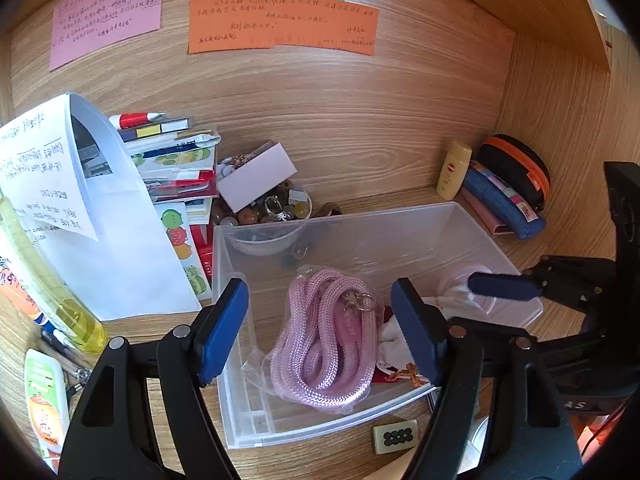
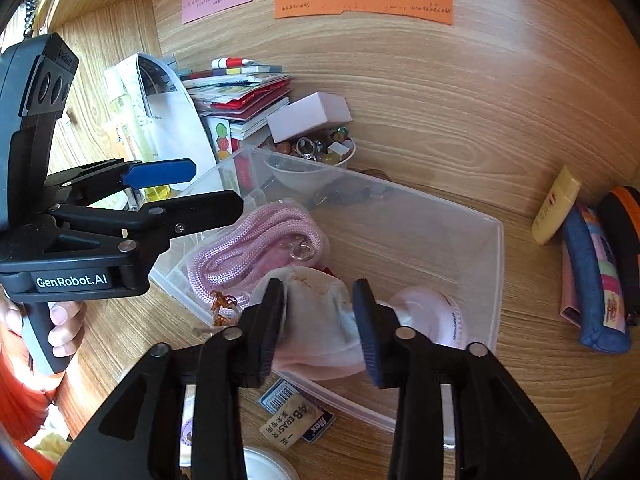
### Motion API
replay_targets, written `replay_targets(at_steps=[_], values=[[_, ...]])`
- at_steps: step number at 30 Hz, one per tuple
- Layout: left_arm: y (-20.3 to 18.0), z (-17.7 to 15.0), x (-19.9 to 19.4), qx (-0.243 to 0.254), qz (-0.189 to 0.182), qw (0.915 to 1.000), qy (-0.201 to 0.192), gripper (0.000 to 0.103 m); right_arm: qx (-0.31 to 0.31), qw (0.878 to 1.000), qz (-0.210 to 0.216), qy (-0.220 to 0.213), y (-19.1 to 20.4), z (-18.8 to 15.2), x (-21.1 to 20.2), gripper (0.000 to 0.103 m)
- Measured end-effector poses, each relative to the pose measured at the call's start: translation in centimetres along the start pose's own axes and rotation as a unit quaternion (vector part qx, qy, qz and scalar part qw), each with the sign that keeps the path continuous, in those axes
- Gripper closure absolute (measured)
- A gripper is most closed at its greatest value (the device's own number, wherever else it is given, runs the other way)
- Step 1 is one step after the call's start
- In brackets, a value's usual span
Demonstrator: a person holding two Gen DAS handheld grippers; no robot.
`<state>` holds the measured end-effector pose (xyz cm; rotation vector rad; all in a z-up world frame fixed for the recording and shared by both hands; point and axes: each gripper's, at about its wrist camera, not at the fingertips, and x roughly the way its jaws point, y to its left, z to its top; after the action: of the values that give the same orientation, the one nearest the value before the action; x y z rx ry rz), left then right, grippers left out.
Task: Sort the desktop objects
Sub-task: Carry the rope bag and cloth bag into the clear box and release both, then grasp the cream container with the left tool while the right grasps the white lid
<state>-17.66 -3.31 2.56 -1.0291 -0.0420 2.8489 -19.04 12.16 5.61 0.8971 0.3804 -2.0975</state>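
Note:
A clear plastic bin (image 1: 400,220) (image 2: 496,264) stands on the wooden desk. In it lie a bagged pink rope lanyard (image 1: 324,340) (image 2: 256,244) and a pink disc-shaped item (image 2: 436,316). My left gripper (image 1: 320,328) hovers open over the bin's near-left side, above the lanyard. My right gripper (image 2: 320,328) is shut on a white and pink cloth pouch (image 2: 320,320) over the bin's near edge. In the left wrist view the right gripper's fingers (image 1: 504,286) reach in from the right.
A stack of booklets and papers (image 1: 172,168) and a bowl of beads with a white box (image 1: 264,200) stand behind the bin. A yellow bottle (image 1: 454,170), pencil pouch (image 1: 504,204) and black case (image 1: 516,168) lie right. An eraser (image 2: 292,420) and mahjong tile (image 1: 396,434) lie in front.

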Motion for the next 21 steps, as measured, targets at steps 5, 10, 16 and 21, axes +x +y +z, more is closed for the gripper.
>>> replay_targets(at_steps=[5,10,16,21], values=[[-0.6,-0.3,-0.5,0.008,0.01,0.9999,0.003,0.018,-0.003,1.0,-0.021,-0.011,-0.1,-0.4,-1.4,0.041],[-1.1,-0.9,-1.6,0.013,0.014,0.9998,0.0,0.014,0.011,0.999,-0.023,-0.02,-0.5,-0.9,-3.0,0.029],[-1.4,-1.6,-3.3,0.015,0.019,0.9997,-0.005,0.01,0.018,0.999,-0.023,-0.027,-0.5,-1.9,-4.9,0.027],[-1.5,-2.7,-4.8,0.012,0.021,0.9997,-0.006,0.009,0.02,0.999,-0.027,-0.035,0.0,-3.4,-6.6,0.026]])
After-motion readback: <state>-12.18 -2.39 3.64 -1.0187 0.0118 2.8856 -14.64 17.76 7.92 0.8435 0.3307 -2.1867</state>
